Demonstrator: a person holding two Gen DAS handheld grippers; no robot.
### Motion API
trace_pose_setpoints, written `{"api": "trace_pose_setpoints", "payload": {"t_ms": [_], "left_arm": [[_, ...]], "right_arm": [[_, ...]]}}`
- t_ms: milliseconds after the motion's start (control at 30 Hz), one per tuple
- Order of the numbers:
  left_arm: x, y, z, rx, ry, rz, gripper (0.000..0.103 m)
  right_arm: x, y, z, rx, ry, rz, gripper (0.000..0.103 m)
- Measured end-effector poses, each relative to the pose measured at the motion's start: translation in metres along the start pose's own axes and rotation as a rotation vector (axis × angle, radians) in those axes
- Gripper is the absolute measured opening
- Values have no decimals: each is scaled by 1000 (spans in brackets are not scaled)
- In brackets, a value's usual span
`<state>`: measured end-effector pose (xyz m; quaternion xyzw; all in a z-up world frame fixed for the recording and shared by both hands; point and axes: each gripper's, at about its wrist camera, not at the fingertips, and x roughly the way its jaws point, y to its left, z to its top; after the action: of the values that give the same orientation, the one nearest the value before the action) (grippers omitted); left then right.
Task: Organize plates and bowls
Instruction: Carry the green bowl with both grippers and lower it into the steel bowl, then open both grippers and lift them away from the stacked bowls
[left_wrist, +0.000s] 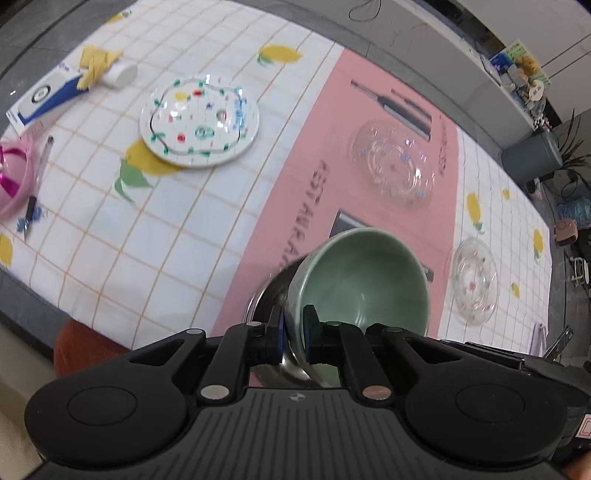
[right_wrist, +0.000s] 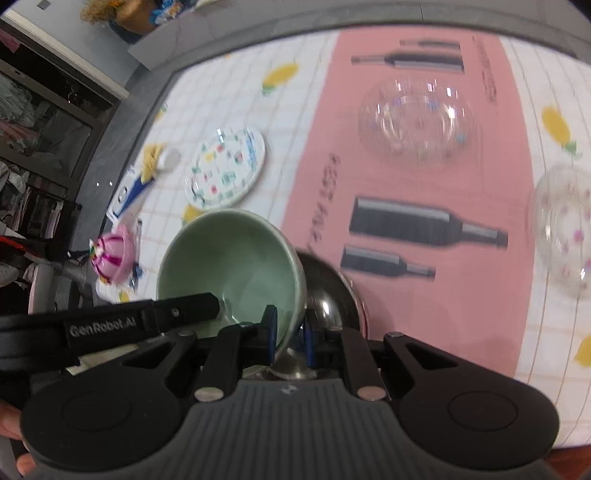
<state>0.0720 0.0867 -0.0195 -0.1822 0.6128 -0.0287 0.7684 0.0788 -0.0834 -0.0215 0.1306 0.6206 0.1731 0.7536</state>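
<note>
Since both grips are on thin rims only, the nested bowls could tilt apart or slip over the worktop (left_wrist: 184, 236).

Left wrist view: the left gripper (left_wrist: 293, 332) is clenched on the near rim of the green bowl (left_wrist: 364, 280), which sits inside a steel bowl (left_wrist: 271, 295).

Right wrist view: the right gripper (right_wrist: 290, 334) pinches the green bowl's (right_wrist: 229, 254) rim, the steel bowl (right_wrist: 328, 295) just beside it.
</note>
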Motion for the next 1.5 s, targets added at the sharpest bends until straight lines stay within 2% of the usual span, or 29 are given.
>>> {"api": "trace_pose_setpoints", "payload": {"t_ms": [233,600,767,933,1267,1400,1500], "left_arm": [[14,0,-13,28,50,5,11],[28,-15,-16,128,79,111,11],[34,-17,-13,139,91,136,11],[36,-16,-11,136,105,125,12],[31,-15,-9,137,109,117,12],[25,-17,-7,144,87,110,12],[20,-20,-5,150,76,106,13]], "right_arm": [[7,-7,-15,-9,27,-19,13],[24,-13,-19,-56,70,-22,13],[30,-12,-16,-77,75,-32,13],[29,-9,-15,-98,59,-53,14],[24,-2,-13,-128,44,-87,22],[13,7,-14,-176,0,-106,31],[7,10,-15,-208,-29,-128,32]]}}
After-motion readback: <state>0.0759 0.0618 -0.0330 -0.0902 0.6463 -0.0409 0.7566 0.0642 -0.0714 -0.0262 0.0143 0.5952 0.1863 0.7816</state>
